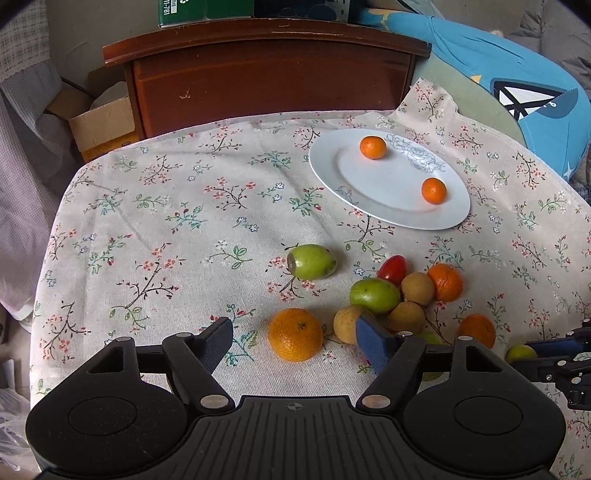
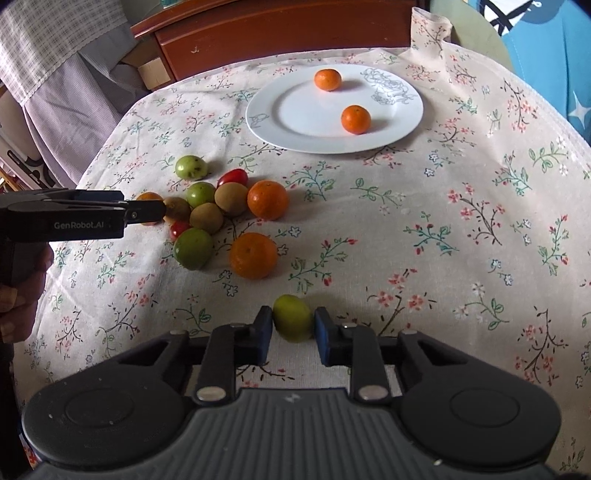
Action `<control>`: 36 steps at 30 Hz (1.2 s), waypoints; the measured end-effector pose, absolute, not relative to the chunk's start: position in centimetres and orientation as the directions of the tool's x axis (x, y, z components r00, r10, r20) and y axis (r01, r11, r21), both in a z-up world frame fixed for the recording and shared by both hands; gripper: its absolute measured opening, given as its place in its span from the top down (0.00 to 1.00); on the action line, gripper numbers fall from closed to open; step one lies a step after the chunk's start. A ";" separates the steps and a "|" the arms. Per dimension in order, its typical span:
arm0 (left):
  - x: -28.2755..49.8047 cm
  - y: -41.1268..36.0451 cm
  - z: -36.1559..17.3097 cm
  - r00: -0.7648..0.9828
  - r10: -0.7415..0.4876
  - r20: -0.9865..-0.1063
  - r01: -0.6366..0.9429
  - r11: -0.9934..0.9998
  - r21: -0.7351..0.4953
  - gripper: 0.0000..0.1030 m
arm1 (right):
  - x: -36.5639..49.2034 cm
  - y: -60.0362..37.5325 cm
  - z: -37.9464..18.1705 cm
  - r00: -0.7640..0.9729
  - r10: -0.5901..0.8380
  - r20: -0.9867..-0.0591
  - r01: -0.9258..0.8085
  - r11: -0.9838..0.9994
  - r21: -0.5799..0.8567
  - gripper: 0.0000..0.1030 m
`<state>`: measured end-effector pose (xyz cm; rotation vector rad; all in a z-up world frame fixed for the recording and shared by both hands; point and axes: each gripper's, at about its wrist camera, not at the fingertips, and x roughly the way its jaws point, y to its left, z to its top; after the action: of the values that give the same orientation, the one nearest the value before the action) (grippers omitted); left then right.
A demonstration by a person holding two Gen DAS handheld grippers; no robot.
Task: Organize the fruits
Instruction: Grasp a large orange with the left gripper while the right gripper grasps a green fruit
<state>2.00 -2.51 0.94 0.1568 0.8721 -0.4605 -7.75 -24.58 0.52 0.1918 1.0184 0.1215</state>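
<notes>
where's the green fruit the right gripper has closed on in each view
Left wrist view: the green fruit peeks out at the far right edge, low down, at the tip of the right gripper coming in from the side.
Right wrist view: bottom centre, clamped between the right gripper's blue pads.
Shared landmark: the white plate with two oranges at the far side of the cloth.

Marked "GenRobot.AI" in pale letters on the black side of the left gripper [image 2: 146,212]. Printed "11-781" vertically on the green box [image 1: 184,13].
</notes>
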 end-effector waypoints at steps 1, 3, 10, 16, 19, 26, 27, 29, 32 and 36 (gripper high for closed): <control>2.0 -2.4 0.9 0.550 -0.330 -0.767 0.453 0.889 -0.058 0.30 | -7.7 -24.6 0.5 0.521 0.190 -0.832 -0.010 0.976 0.216 0.76; 2.1 -2.0 1.0 0.530 -0.350 -0.772 0.454 0.886 -0.090 0.40 | -7.7 -24.5 0.5 0.522 0.192 -0.831 -0.009 0.976 0.220 0.76; 1.8 -1.6 1.2 0.505 -0.332 -0.796 0.482 0.874 -0.059 0.44 | -7.4 -24.5 0.4 0.525 0.194 -0.829 -0.007 0.975 0.223 0.76; 2.7 -2.3 0.0 0.512 -0.300 -0.805 0.473 0.880 -0.027 0.45 | -7.1 -24.2 0.4 0.528 0.197 -0.826 -0.013 0.974 0.225 0.76; 2.6 -2.8 -0.3 0.521 -0.294 -0.801 0.486 0.874 -0.005 0.51 | -7.0 -24.0 0.4 0.528 0.198 -0.826 -0.012 0.974 0.226 0.76; 2.5 -2.7 -0.1 0.519 -0.327 -0.790 0.491 0.870 -0.037 0.70 | -6.6 -23.7 0.4 0.528 0.206 -0.824 -0.012 0.972 0.235 0.76; 2.5 -2.8 0.0 0.517 -0.330 -0.790 0.489 0.871 -0.044 0.70 | -6.6 -23.7 0.4 0.530 0.207 -0.822 -0.009 0.971 0.238 0.76; 2.3 -2.8 0.6 0.527 -0.338 -0.780 0.489 0.871 -0.047 0.70 | -6.4 -23.8 0.6 0.538 0.207 -0.817 -0.003 0.970 0.244 0.76; 2.0 -2.9 1.8 0.558 -0.343 -0.756 0.487 0.873 -0.036 0.70 | -6.2 -24.0 1.2 0.563 0.208 -0.800 -0.004 0.968 0.250 0.76; 1.7 -3.1 3.4 0.591 -0.369 -0.717 0.490 0.871 -0.045 0.70 | -5.8 -24.2 2.3 0.607 0.216 -0.765 -0.009 0.964 0.265 0.76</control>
<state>1.75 -3.15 3.42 0.1637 0.7944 -0.5025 -5.76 -24.19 2.34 0.2450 0.9119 0.1311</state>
